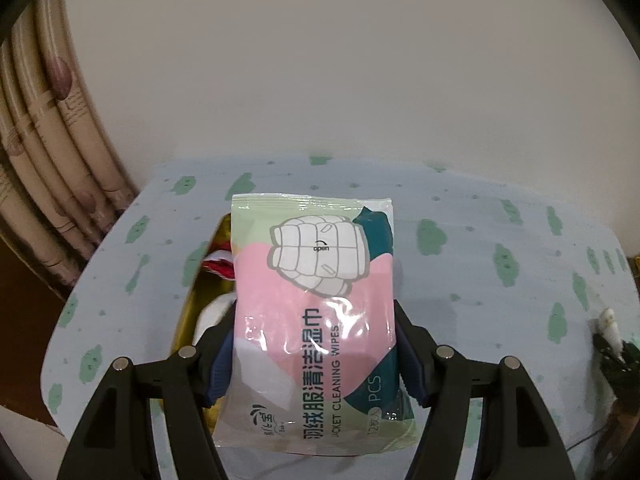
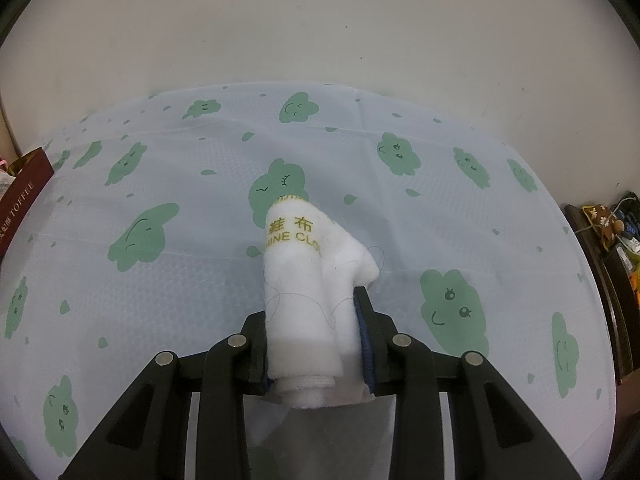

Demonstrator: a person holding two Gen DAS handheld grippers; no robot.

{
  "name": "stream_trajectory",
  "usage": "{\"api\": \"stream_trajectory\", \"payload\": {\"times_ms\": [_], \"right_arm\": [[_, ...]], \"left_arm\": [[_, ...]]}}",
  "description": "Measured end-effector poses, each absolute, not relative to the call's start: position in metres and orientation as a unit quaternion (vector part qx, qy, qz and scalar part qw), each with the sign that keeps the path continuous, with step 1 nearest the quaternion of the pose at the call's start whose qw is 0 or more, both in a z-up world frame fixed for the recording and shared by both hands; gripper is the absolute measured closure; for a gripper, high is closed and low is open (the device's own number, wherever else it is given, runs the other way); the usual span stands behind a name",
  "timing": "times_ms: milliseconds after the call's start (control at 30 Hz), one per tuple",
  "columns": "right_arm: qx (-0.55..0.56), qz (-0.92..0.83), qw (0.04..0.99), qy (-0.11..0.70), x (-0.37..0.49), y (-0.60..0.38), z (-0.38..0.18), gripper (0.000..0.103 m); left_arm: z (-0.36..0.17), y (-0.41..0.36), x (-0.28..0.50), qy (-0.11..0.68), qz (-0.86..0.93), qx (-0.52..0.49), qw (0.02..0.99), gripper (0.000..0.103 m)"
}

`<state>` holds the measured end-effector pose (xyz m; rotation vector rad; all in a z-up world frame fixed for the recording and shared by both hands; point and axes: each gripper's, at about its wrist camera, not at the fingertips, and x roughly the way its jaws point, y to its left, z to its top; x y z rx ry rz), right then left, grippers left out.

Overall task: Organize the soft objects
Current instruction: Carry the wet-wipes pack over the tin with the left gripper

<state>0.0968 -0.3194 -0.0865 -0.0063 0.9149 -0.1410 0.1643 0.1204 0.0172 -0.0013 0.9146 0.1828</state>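
A pink, green and white pack of jacket cleaning wipes (image 1: 316,312) is held above the table, my left gripper (image 1: 314,360) shut on its sides. Under the pack lies a gold-lined box (image 1: 192,320) with red and white soft things inside, mostly hidden. In the right wrist view a rolled white cloth (image 2: 308,292) with yellow lettering sticks out forward, my right gripper (image 2: 312,344) shut on it, just above the tablecloth (image 2: 160,280). At the right edge of the left wrist view the right gripper's tip and a bit of white cloth (image 1: 610,326) show.
The table wears a pale blue cloth with green cloud figures (image 1: 480,280). A dark red box side with "TOFFEE" lettering (image 2: 20,200) stands at the left edge. A curtain (image 1: 48,160) hangs left of the table; a dark shelf with clutter (image 2: 616,240) is at the right.
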Motion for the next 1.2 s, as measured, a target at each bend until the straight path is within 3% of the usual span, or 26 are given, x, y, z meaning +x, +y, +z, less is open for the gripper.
{"api": "stream_trajectory", "payload": {"times_ms": [933,1200], "right_arm": [[-0.003,-0.068,0.895,0.441,0.097,-0.320,-0.087,0.071],[-0.004,-0.069,0.895,0.441,0.097,-0.319,-0.088,0.071]], "left_arm": [[-0.036,0.177,0.226,0.497,0.113,-0.041,0.860,0.032],[-0.022,0.183,0.216,0.497,0.074,-0.068,0.862,0.030]]}}
